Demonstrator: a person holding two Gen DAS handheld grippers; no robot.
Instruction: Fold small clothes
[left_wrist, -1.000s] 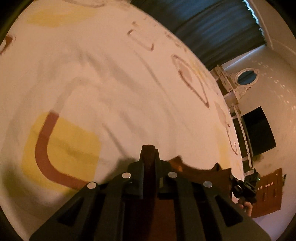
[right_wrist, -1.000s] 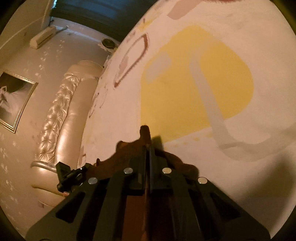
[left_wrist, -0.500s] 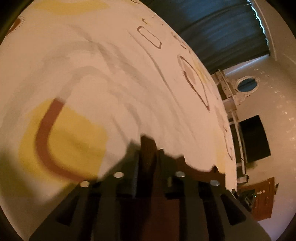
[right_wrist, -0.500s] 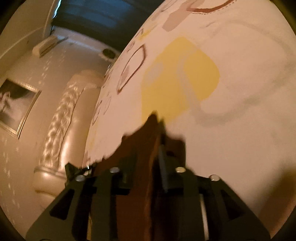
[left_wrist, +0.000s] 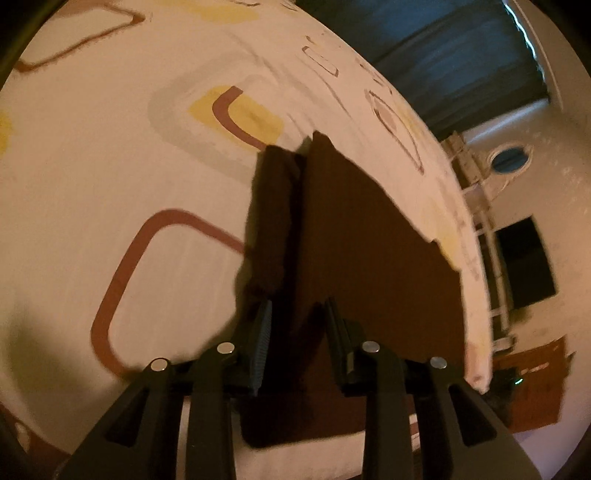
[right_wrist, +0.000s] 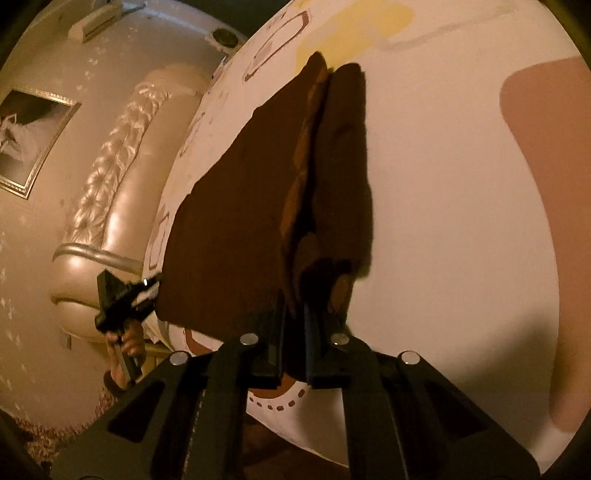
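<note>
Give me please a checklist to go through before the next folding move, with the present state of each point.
1. Right claw grips the brown garment: ok, its jaws are nearly together with the edge pinched between them.
2. Left claw grips it: not ok, its jaws are opening and the pads stand apart from the cloth between them.
3. Folded strip lies along one long side of the garment: ok.
4. Garment lies flat on the bed sheet: cannot tell.
5. Sheet ahead of the garment is free of other things: ok, as far as both views show.
</note>
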